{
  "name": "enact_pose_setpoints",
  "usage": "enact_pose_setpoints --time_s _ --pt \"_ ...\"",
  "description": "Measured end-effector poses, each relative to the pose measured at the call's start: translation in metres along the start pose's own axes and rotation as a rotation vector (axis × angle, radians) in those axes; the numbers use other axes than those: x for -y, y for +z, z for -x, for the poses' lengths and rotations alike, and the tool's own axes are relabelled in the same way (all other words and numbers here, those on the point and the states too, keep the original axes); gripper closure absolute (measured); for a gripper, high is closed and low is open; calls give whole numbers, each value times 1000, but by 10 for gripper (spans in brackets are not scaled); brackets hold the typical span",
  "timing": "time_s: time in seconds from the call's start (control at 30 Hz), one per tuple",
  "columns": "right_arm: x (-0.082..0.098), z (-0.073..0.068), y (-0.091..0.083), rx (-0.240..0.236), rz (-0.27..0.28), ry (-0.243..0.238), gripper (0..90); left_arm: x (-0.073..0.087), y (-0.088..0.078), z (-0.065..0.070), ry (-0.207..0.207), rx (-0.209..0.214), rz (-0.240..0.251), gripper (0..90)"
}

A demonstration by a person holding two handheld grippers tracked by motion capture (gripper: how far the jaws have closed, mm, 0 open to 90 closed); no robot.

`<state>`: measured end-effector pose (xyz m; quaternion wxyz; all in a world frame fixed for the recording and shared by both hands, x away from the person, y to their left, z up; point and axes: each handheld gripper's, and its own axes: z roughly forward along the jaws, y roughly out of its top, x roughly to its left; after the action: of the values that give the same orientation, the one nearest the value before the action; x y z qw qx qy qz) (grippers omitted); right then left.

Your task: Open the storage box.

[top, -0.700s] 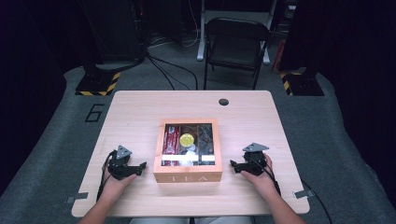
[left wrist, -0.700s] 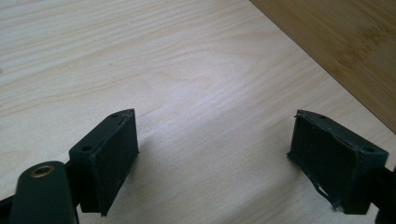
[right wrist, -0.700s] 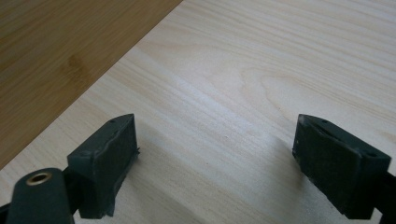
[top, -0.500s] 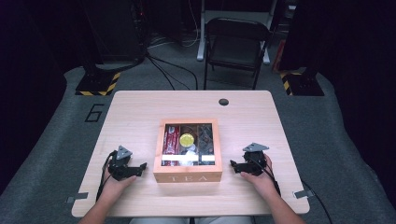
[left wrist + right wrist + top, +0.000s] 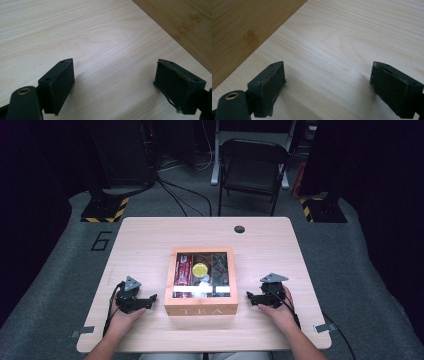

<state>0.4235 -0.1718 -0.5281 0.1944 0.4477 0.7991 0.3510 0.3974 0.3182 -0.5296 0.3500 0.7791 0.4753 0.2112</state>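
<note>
The wooden tea box (image 5: 201, 281) sits at the middle of the tabletop (image 5: 150, 240), a little toward the person's edge, its clear lid closed over compartments holding a red packet, a yellow round piece and darker sachets (the word TEA is on the near wall). The left tongs (image 5: 145, 301) rest on the wood just beside the box's left wall, jaws spread wide with nothing between them; in the left gripper view (image 5: 115, 85) the darker box wall runs across the upper right corner. The right tongs (image 5: 251, 298) mirror them just beside the right wall, likewise spread and empty, with the box wall at the upper left in the right gripper view (image 5: 327, 85). This looks like the start of the work: both hands are poised either side, nothing gripped. The next move probably calls for bringing one pair of tongs to the lid's front edge to lift it, while the other steadies the box against sliding.
</note>
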Motion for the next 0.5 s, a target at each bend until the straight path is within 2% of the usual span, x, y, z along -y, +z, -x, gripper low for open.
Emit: enact_pose_setpoints --time_s 0.17,0.2,0.23,0.27,0.3,0.37,0.43,0.5 --pt "0 2 -2 -2 3 -1 172 0 -2 -2 -29 12 5 210" --pt "0 2 -2 -4 3 -1 210 0 -3 -2 -34 13 9 230" --pt "0 3 -5 -3 0 -6 284 -1 -4 -3 -46 16 4 255" --pt "0 3 -5 -3 0 -6 284 -1 -4 -3 -53 13 10 255" --pt "-2 3 -8 -8 -25 2 308 -2 -6 -3 -54 20 -5 281" --pt "-2 2 -9 -9 -16 -9 319 -3 -7 -3 -56 27 -6 289" --pt "-5 -1 -17 -5 -6 -38 344 -5 -12 -1 -55 38 13 309" --pt "-7 -3 -20 -3 1 -45 357 -6 -14 1 -48 43 21 319"
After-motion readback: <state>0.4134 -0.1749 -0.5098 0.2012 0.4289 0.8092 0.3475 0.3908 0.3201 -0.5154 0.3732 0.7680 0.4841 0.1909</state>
